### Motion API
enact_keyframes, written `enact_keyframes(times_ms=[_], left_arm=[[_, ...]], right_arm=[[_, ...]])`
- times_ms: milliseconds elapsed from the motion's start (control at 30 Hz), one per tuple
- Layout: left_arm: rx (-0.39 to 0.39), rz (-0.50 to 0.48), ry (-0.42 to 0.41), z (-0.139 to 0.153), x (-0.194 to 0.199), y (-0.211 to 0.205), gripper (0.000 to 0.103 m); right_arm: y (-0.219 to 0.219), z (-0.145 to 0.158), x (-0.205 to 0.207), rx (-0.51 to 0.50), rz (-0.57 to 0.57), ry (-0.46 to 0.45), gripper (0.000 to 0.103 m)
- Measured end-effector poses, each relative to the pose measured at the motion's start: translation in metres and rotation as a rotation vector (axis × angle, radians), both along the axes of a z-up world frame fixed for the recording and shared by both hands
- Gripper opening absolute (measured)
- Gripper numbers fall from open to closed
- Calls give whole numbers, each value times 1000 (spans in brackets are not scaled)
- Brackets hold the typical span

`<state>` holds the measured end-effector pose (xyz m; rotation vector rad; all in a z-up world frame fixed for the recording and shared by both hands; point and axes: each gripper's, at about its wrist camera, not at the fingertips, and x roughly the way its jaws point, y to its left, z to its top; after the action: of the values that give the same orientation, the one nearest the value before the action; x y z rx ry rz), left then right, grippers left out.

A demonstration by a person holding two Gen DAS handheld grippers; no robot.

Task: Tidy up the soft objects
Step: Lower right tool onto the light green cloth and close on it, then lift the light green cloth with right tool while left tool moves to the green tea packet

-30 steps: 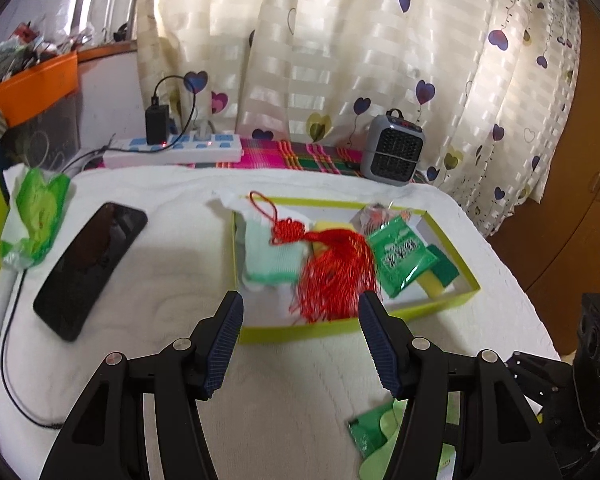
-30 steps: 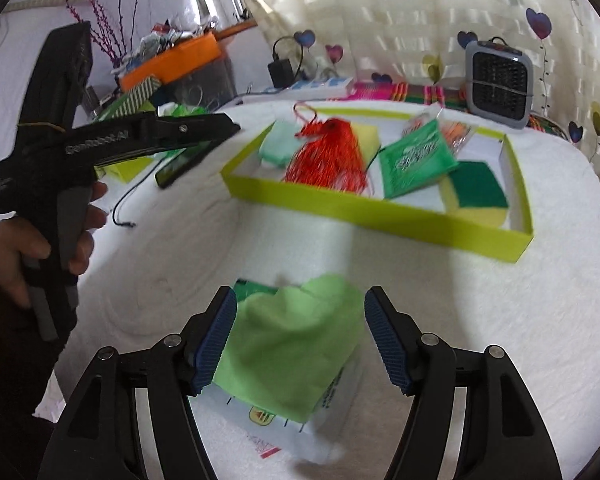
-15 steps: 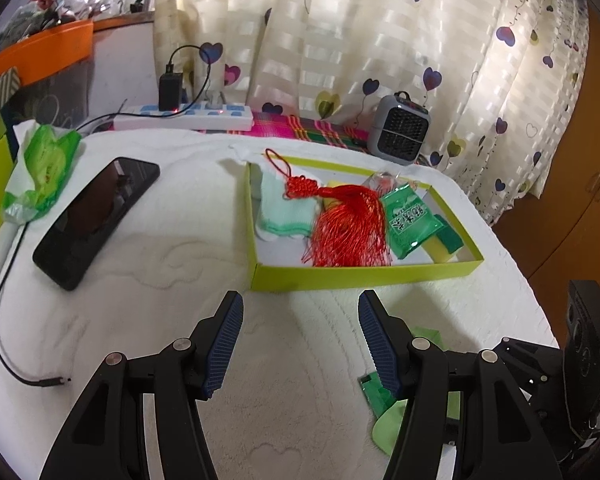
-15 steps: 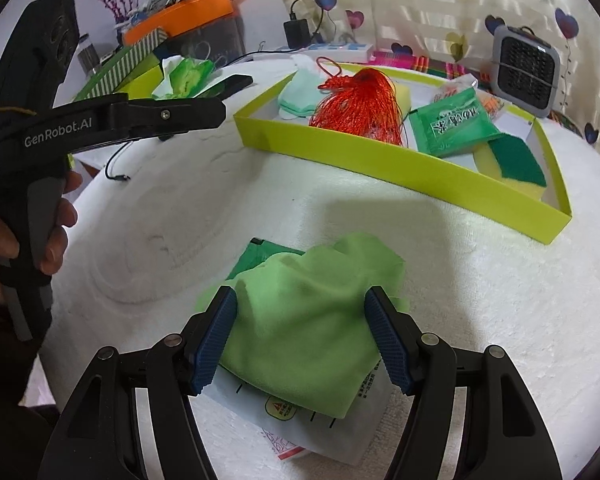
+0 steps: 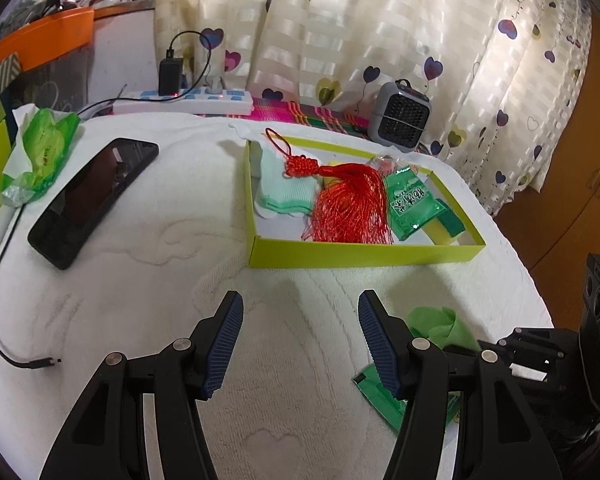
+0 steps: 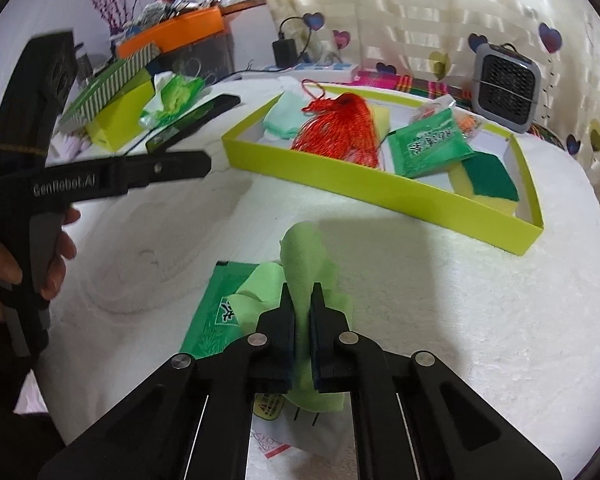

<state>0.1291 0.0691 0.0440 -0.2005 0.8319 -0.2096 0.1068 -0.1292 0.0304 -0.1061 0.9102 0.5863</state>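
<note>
A: Biggest first. White towel [image 5: 148, 320] covers the whole surface, so everything sits on soft, bumpy pile. Why the lime tray [image 6: 380, 194] in the upper middle of the right-wrist view?

B: Reads as the collecting spot. Already in it: mint cloth [image 5: 284, 190], red tassel [image 5: 352, 208], green sachet [image 5: 414, 204], yellow-green sponge [image 6: 486, 178]. Low wall, open top, so things can drop in from above.

A: And the piece being worked?

B: Light green cloth [image 6: 306, 264], lower centre of the right-wrist view, outside the tray on its near side. The right gripper [image 6: 301, 300] has just closed; its jaws are pinched together on a fold, and the fabric stands up in a ridge above them.

A: Under the cloth?

B: A green packet [image 6: 216, 316] and a white plastic wrapper [image 6: 324, 436]. My guess: either could drag along if the pinch caught more than fabric. Can't tell.

A: Left tool?

B: Left gripper [image 5: 300, 344] hangs over bare towel at lower centre of its own view, jaws apart, nothing between them. Probably waiting clear of the way.

A: Obstacles?

B: The tray's near wall lies between cloth and tray floor. Phone [image 5: 94, 200] and tissue pack [image 5: 40, 152] at left, heater [image 5: 400, 120] at upper right, all well apart from that path.
</note>
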Motion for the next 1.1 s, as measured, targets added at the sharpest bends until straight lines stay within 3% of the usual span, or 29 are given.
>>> enact_keyframes(times_ms=[433,767,1100], left_arm=[[-2,-103,14,-6,-10,-20,60],[69,-284,12,-9,-25,-64,61],[157,-404,23,-16,-45,-100,66]], right_arm=[[-41,15,4,89,-155,-34,6],[-81,21,5,141,-288,-46,6],[-91,12,0,162,-306,-28,6]])
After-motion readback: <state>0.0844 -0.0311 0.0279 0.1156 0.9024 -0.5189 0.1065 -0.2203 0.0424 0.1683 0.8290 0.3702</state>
